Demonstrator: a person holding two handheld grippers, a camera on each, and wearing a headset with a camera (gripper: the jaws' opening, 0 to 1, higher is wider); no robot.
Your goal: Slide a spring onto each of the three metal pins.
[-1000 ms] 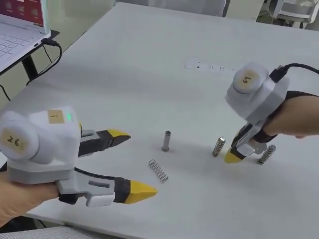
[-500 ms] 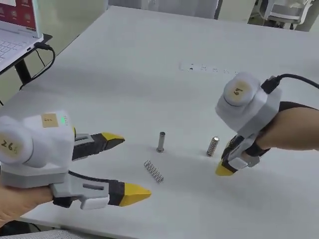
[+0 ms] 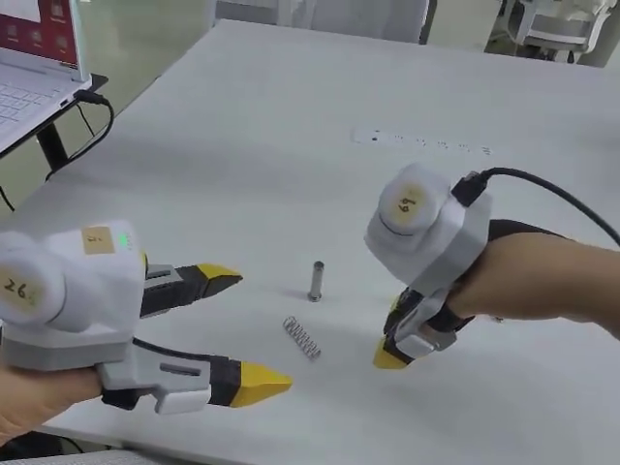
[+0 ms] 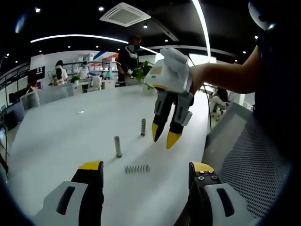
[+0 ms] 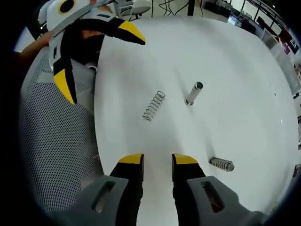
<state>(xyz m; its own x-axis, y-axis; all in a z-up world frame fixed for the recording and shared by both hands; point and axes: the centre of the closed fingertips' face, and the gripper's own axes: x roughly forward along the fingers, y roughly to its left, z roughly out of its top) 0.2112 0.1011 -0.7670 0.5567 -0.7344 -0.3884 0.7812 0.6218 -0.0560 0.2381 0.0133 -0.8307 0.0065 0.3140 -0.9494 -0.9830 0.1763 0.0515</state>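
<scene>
Between the jaws of the right gripper (image 5: 157, 161) nothing is being held; the two yellow tips are standing a narrow gap apart and pointing down at the desk (image 3: 291, 145). Compared with the frame one second ago, this gripper is sitting nearer the bare pin (image 3: 317, 281) and the loose spring (image 3: 302, 337). It is no longer hanging beside the two spring-fitted pins at the right, and in the head view its housing is now covering the spot where they were showing. In the right gripper view the loose spring is lying flat ahead of the jaws. The bare pin is standing upright just past it, apart from it. One sprung pin (image 5: 221, 164) is showing off to the side of the jaws. The right hand (image 3: 480, 291) is gripping the housing from the right, with the forearm reaching in over the desk and a cable (image 3: 552, 199) trailing from the top.

The jaws of the left gripper (image 3: 240, 329) are standing wide apart and empty, as in the earlier frames, and are aiming across the desk toward the spring and the bare pin. The left hand (image 3: 39, 397) is holding it low at the near desk edge. A laptop (image 3: 29, 58) is sitting at the far left.
</scene>
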